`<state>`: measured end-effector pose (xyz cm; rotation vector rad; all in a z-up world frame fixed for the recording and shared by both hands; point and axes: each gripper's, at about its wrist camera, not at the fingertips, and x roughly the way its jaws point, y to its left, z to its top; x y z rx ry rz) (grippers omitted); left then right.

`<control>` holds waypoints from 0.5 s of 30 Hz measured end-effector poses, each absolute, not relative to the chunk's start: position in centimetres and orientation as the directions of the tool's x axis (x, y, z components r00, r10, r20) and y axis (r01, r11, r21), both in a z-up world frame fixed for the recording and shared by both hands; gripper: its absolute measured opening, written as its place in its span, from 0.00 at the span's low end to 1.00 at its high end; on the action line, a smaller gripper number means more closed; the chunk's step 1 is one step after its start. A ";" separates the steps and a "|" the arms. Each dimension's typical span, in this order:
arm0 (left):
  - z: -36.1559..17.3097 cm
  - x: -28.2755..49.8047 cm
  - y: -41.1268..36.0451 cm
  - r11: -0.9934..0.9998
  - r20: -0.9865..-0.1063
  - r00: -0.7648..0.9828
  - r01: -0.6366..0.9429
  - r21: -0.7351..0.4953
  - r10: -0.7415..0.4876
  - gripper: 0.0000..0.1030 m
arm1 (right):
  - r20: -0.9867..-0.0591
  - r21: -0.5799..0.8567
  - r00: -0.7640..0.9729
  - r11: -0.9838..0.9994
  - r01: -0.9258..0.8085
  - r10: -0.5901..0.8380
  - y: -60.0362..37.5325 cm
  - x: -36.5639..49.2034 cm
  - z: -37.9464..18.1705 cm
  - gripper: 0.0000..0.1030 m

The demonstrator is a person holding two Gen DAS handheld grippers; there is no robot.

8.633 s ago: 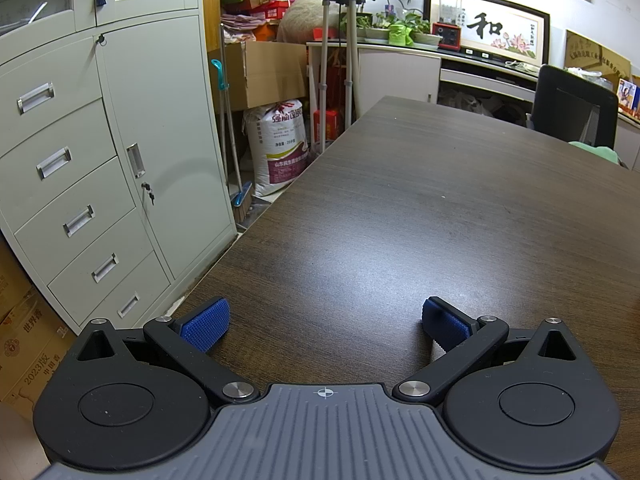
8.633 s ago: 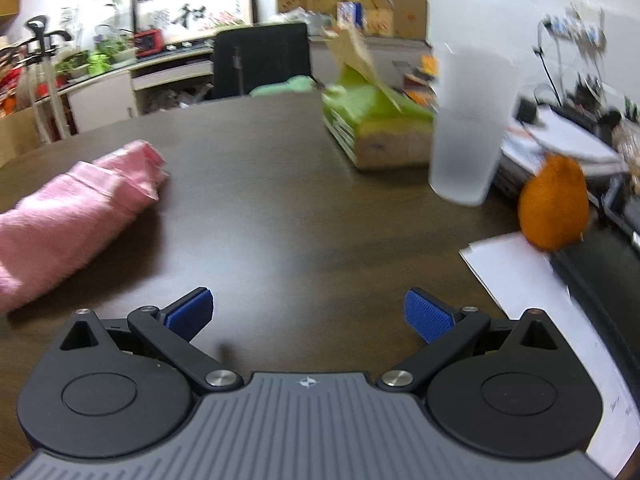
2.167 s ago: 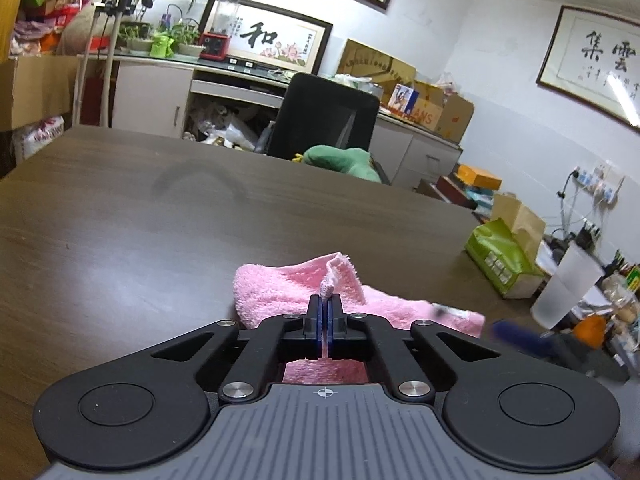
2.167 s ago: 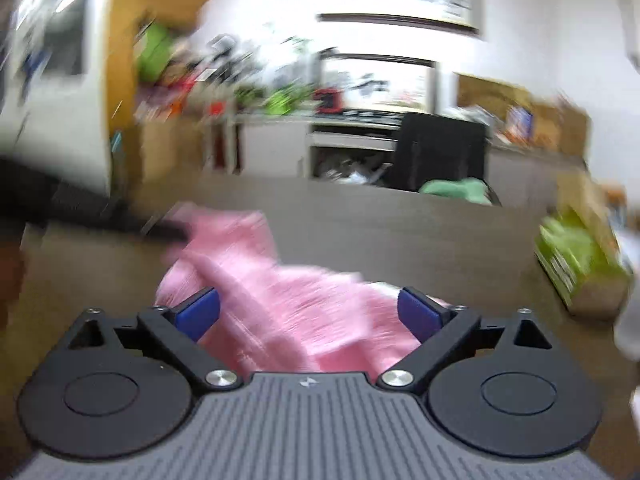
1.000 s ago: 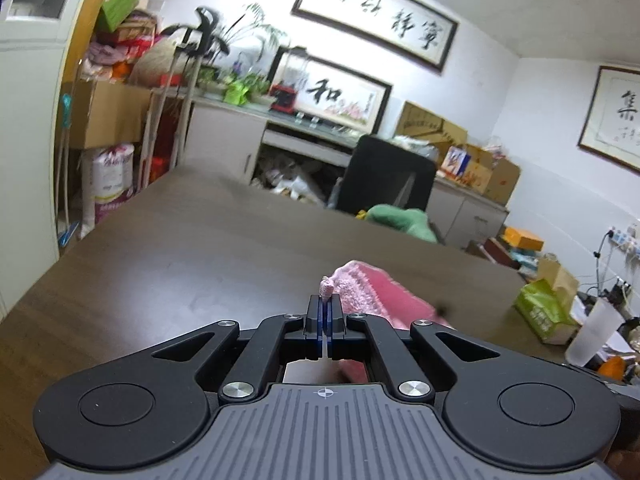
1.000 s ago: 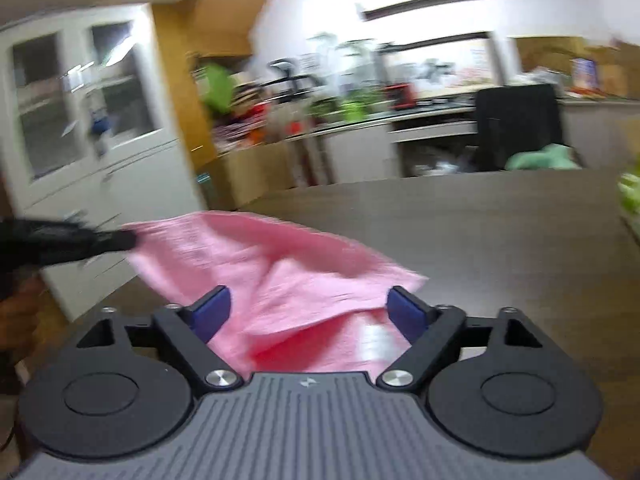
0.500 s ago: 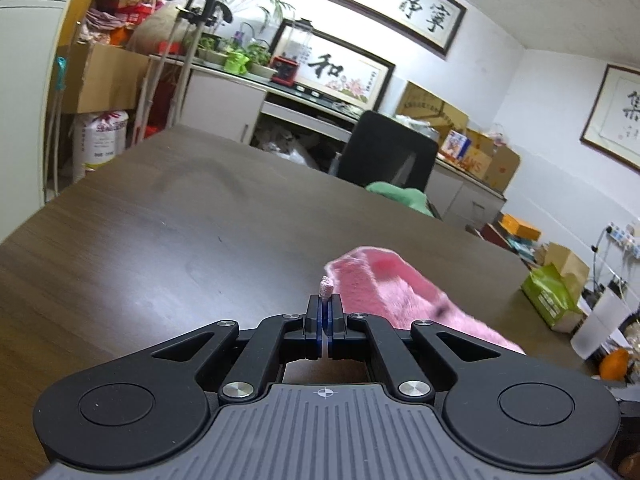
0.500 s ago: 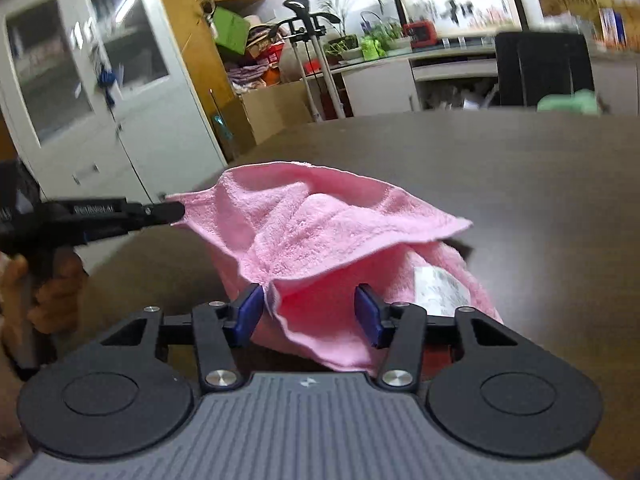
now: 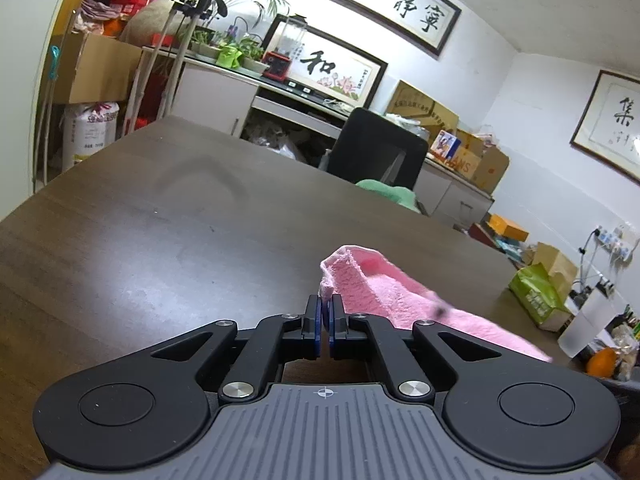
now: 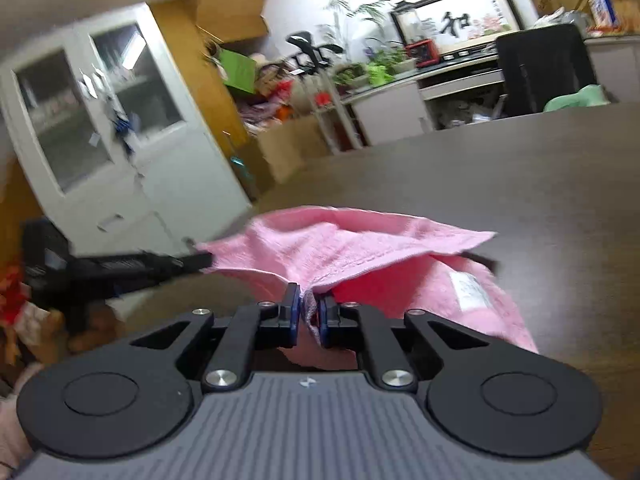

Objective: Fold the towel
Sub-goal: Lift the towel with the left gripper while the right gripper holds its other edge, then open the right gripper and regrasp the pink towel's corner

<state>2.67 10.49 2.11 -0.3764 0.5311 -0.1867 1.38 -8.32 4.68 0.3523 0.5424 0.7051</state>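
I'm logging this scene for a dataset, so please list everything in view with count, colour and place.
towel: 1, pink, lifted over the table, pinched at two edges
table: 1, dark brown, foreground
chair: 1, black, far side
tissue pack: 1, green, right
cup: 1, frosted, right
cabinet: 1, white, left
left gripper: black, jaws shut on towel
right gripper: black, jaws shut on towel

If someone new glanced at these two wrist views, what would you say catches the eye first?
The pink towel stands out at once, lifted above the dark table and stretched between the two tools. The left gripper pinches one corner, and the right gripper is shut on a fold of its near edge. Next comes the framed calligraphy on the far white wall.
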 end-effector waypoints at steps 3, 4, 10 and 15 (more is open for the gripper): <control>1.8 3.0 10.9 0.916 -0.482 0.839 0.045 -0.400 -0.252 0.03 | -0.322 0.521 0.665 0.713 -0.470 0.674 -10.1 1.6 4.9 0.10; 1.6 3.2 11.2 0.913 -0.495 0.833 0.030 -0.406 -0.248 0.02 | -0.333 0.505 0.687 0.738 -0.448 0.645 -10.3 1.7 5.0 0.08; 1.4 3.4 11.9 0.909 -0.507 0.828 0.007 -0.417 -0.239 0.03 | -0.422 0.179 0.845 0.943 -0.279 0.330 -9.5 2.5 7.1 0.05; 1.6 3.0 11.6 0.927 -0.496 0.843 0.004 -0.376 -0.206 0.03 | -0.393 -0.163 0.914 0.971 -0.175 0.099 -7.2 6.0 10.9 0.05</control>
